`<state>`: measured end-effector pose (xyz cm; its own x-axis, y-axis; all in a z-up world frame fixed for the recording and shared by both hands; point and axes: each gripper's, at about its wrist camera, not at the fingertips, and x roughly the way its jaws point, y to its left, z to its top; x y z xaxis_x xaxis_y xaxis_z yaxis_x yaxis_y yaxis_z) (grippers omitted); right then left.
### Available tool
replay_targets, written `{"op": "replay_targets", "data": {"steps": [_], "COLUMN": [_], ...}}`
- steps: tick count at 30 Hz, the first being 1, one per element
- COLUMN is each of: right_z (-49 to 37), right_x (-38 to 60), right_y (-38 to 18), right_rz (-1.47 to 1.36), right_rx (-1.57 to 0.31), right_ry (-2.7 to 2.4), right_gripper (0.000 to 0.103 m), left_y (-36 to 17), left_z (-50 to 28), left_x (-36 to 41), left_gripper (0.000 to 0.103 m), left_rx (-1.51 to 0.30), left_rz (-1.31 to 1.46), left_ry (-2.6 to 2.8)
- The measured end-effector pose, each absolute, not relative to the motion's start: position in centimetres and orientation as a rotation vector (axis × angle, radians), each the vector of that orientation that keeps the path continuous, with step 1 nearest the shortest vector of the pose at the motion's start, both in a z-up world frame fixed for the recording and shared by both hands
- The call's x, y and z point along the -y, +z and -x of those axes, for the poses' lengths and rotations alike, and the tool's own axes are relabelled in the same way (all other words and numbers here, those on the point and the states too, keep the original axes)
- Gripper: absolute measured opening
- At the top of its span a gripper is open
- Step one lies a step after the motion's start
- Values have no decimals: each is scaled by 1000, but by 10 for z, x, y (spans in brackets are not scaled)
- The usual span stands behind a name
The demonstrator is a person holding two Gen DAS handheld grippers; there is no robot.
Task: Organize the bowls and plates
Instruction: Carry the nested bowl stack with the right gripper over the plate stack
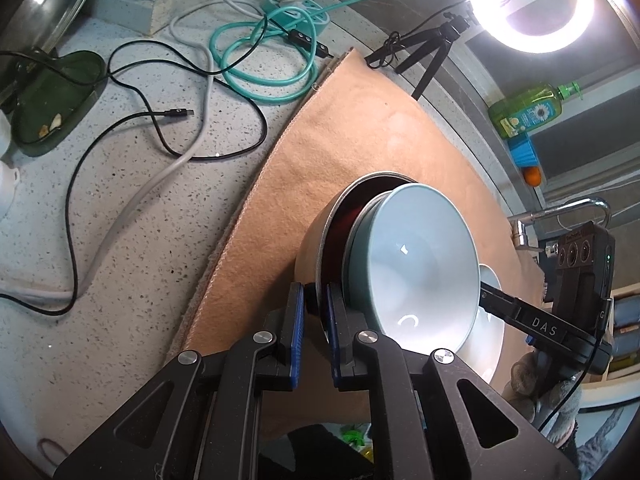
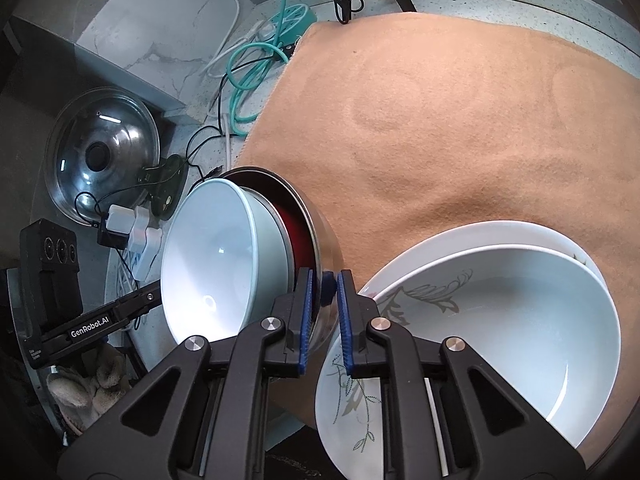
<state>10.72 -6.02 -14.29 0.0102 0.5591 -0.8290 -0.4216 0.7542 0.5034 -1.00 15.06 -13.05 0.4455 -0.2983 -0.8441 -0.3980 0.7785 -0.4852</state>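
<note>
Pale blue bowl [image 2: 216, 256] nests tilted inside steel bowl [image 2: 320, 216]; white bowl [image 2: 500, 320] sits on floral plate [image 2: 352, 412].

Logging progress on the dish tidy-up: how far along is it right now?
Done: a white bowl already sits nested in the floral plate on the tan cloth.
In hand: both the left gripper and the right gripper pinch the rim of the steel bowl, tilted, with the pale blue bowl nested inside.
Left: setting that pair down.
</note>
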Motion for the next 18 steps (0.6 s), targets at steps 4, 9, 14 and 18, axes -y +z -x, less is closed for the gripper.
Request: {"op": "replay_targets", "data": {"steps": [4,9,14,18], "right_z": [-106,-104,-101,-99], "right_x": [60,60,61,63], "right_y": [-142,-142,-141,-136], "right_rz": [-120,-119,-128,-135], "right_rx": [-1357,-1360,-1361,-1356], "right_ry": [760,761,763,765], "right_gripper": [12,12,12,12], "left_y": [-129,-123,-118,-112], "left_z": [10,11,11,13], "left_x": [-150,-150,-151,-150], "left_gripper": [8,9,9,9], "left_rx": [-1129,-1117,-1106,-1097], "left_rz": [712,703,699,695], "left_ry": [77,80,84,83]}}
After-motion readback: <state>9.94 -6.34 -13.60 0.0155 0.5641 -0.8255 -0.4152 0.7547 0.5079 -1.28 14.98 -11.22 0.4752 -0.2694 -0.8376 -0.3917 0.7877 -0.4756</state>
